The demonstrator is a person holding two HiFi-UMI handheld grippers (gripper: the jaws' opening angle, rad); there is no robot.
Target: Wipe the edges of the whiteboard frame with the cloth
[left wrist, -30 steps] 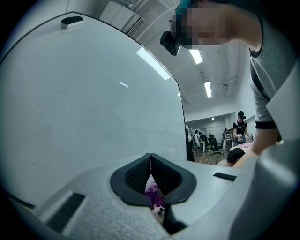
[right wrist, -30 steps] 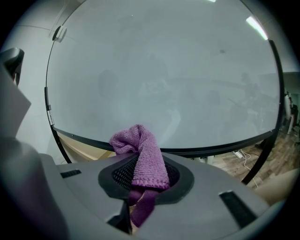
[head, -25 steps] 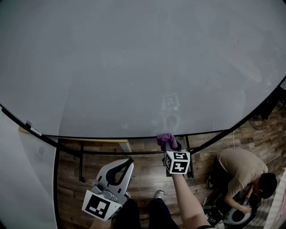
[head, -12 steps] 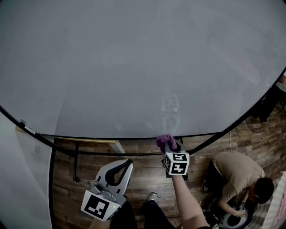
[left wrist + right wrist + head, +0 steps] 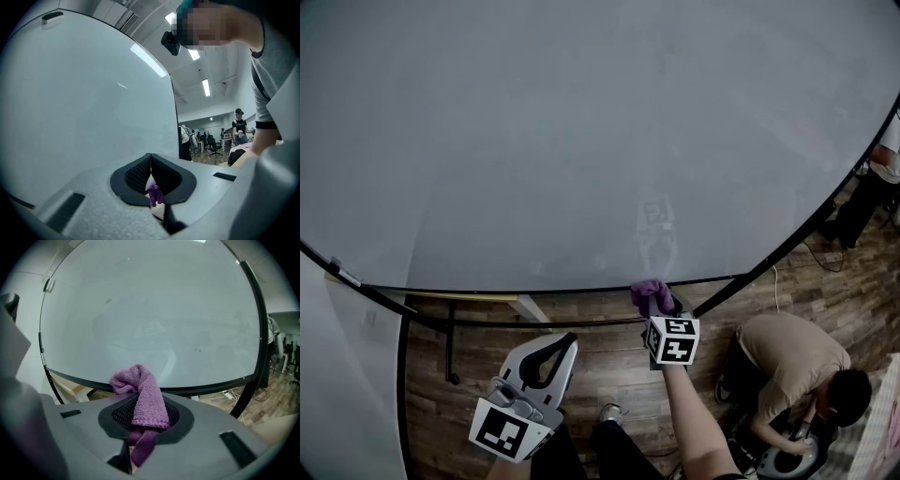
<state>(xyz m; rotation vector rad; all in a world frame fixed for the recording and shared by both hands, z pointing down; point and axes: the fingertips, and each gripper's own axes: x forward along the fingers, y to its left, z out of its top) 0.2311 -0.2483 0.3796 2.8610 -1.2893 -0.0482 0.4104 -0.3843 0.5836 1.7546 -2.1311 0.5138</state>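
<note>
In the head view the right tool (image 5: 654, 302) is clamped on the purple cloth (image 5: 649, 292) and holds its bunched end against the bottom edge of the frame (image 5: 534, 289). I judge this puts the wad where a sideways pass would rub the rail. The left tool (image 5: 569, 338) hangs below the frame over the floor (image 5: 459, 347), apart from it and seemingly parked out of the wiping path. The bottom edge runs free both ways from the cloth. A stand bar (image 5: 534, 322) lies just under the frame, and a person (image 5: 797, 361) crouches on the floor near the frame's right corner, so room looks tighter there. In the left gripper view that tool's jaws are together with nothing gripped. A scrap of purple shows past them through the gap, probably the cloth, and the board (image 5: 84, 93) fills the left. In the right gripper view the jaws pinch the cloth mid-fold, with its loose top lapping toward the bottom edge; whether it touches is unclear here. The edge runs right to the corner, where the frame's upright rises.
</note>
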